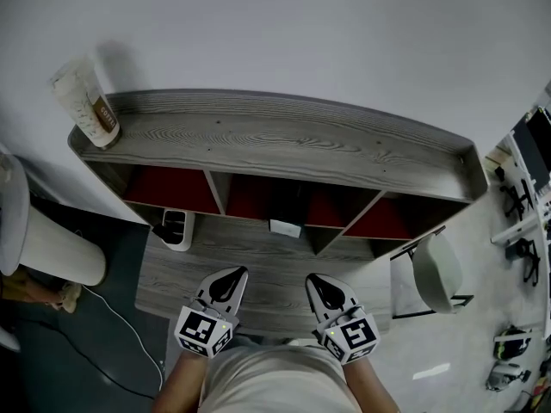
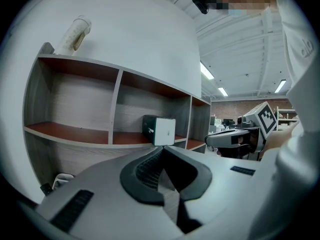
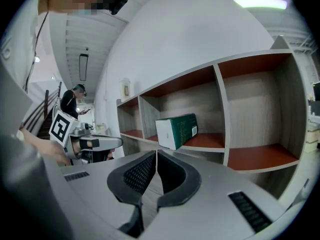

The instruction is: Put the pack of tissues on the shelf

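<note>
On the shelf, in a middle compartment near its front edge, the pack of tissues sat free of any grip, so you apparently had nothing left to carry. You held your left tool and right tool close to your body, both pinched fully together and empty, well clear of the pack.

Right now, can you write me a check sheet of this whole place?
Surface: gray desk, bare wood ahead of the tools.
Job's things: tissues lie in the shelf's middle bay, at its front edge.
Clutter: cup on top of the shelf; white device on the desk.
Grippers: left tool and right tool both shut, empty.
Cables: white cable on the floor, left.
Surroundings: chair right; wall behind.
</note>
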The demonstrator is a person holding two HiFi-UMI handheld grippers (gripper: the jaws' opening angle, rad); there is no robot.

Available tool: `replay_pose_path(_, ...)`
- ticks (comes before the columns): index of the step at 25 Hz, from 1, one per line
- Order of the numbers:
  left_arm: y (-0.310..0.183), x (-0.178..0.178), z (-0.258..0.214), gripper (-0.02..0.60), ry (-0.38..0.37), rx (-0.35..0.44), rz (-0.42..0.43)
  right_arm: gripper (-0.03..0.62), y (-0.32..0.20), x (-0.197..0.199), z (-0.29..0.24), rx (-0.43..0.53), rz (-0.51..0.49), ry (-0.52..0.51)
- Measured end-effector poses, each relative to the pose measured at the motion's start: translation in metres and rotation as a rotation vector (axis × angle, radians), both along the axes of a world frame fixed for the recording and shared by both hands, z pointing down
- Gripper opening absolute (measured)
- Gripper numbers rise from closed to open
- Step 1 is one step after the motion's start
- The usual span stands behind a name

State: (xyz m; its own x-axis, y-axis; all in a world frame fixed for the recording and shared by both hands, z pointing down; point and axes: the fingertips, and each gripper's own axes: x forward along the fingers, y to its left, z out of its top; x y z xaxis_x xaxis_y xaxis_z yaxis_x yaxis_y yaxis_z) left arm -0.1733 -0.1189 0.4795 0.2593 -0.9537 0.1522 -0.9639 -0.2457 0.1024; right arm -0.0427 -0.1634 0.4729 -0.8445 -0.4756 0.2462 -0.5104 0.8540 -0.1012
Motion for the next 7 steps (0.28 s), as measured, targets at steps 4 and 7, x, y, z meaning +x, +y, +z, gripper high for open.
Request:
replay_pose_path(4,-0.0019,0.0015,0.0011,0.015,0.002,-0.006,0.004,0.037,-0.001,0.0017,-0.0011,0.001,0.007,-0.002)
replay_pose_path(7,-0.003,0.0003,0.0015,0.015,0.001,-0.006,0.0,0.037,-0.0011,0.0013,-0.0021,0.003,0.005,-0.003)
